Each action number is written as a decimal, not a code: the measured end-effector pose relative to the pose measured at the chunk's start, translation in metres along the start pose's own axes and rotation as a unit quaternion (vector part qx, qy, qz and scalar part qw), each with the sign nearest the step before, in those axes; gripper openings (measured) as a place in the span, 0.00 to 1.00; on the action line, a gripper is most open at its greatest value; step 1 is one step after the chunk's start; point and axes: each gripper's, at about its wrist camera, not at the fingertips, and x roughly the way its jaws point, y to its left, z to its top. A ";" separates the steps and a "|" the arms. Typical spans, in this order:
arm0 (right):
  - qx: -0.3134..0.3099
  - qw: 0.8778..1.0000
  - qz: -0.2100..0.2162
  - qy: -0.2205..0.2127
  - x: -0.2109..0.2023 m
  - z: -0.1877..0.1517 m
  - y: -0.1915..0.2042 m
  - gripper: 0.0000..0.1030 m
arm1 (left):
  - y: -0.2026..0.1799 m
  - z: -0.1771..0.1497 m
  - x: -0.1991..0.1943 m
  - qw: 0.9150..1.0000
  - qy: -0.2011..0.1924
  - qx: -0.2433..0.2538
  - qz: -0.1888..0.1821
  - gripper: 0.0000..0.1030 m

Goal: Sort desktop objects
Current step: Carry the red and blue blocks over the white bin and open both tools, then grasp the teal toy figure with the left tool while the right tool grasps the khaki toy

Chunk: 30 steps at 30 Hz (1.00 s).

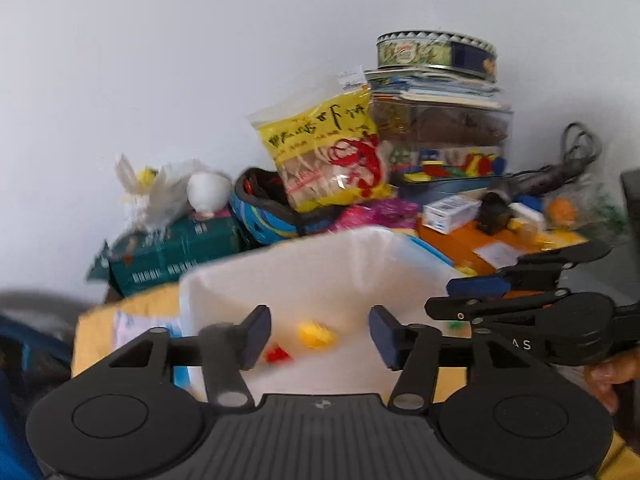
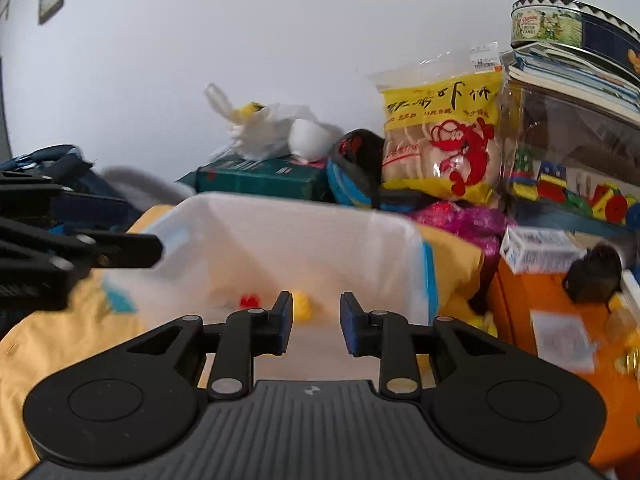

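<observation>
**Both grippers empty over the bin; next pickings lie far right**

My left gripper [image 1: 318,334] hangs above the near rim of the white bin [image 1: 280,276], jaws wide apart, nothing between the pads. My right gripper [image 2: 316,326] sits beside it over the same rim, jaws parted more narrowly, also empty.

Already in the bin, on its floor: a yellow piece [image 1: 315,334] and a red piece [image 1: 277,354], near each other, red to the left. Frames are blurred; I cannot tell their exact shapes.

Unsorted things remain on the orange surface [image 2: 516,304] to the right of the bin: a small white carton [image 2: 536,254] and a dark rounded object [image 2: 594,278] just right of it. The carton's long axis runs roughly left-right.

Judgement: that clutter lies right and somewhat far of both grippers, and my right hand is the nearer one. Left would have to cross over right's body. Right jaws look too narrow for the carton's short side; I would widen them first.
</observation>
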 end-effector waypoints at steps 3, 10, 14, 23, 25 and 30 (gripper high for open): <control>-0.022 1.000 0.006 0.007 -0.024 -0.026 0.010 0.29 | -0.003 -0.034 -0.025 0.999 0.023 -0.003 -0.026 0.60; -0.075 0.993 0.066 0.069 -0.072 -0.099 0.052 0.29 | -0.024 -0.121 -0.064 0.993 0.101 -0.017 -0.061 0.60; -0.067 0.988 0.086 0.108 -0.082 -0.126 0.061 0.29 | -0.040 -0.154 -0.071 0.985 0.153 0.000 -0.075 0.57; -0.067 0.974 0.103 0.191 -0.067 -0.160 0.075 0.30 | -0.067 -0.180 -0.057 0.977 0.168 0.126 -0.024 0.53; -0.059 0.972 0.108 0.199 -0.067 -0.167 0.076 0.30 | -0.068 -0.177 -0.051 0.976 0.166 0.143 -0.018 0.53; -0.061 0.974 0.102 0.194 -0.072 -0.170 0.078 0.30 | -0.067 -0.179 -0.032 0.966 0.179 0.183 -0.039 0.46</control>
